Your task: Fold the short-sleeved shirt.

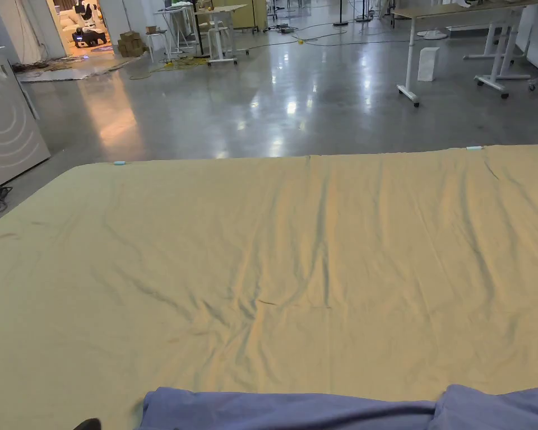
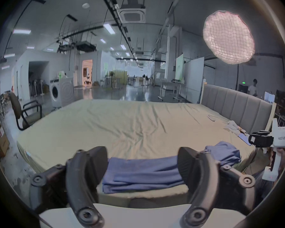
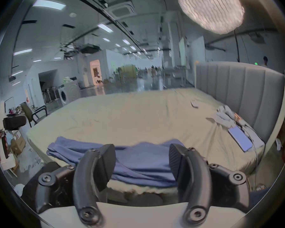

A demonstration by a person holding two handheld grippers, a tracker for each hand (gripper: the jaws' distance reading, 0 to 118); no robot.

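Shirt [image 2: 143,174] lay folded at the bed's [image 2: 122,124] near edge; I held left gripper [image 2: 142,162] and right gripper [image 3: 141,159] released, jaws apart.

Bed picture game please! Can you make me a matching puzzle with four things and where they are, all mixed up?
Things:
1. blue shirt
2. phone
3. washing machine
4. chair

Places:
A. on the floor, past the bed's far left corner
B. bunched along the near edge of the bed
C. on the floor beside the bed's left side
D. on the bed, close to the grey headboard

Pairs: 1-B, 2-D, 3-A, 4-C
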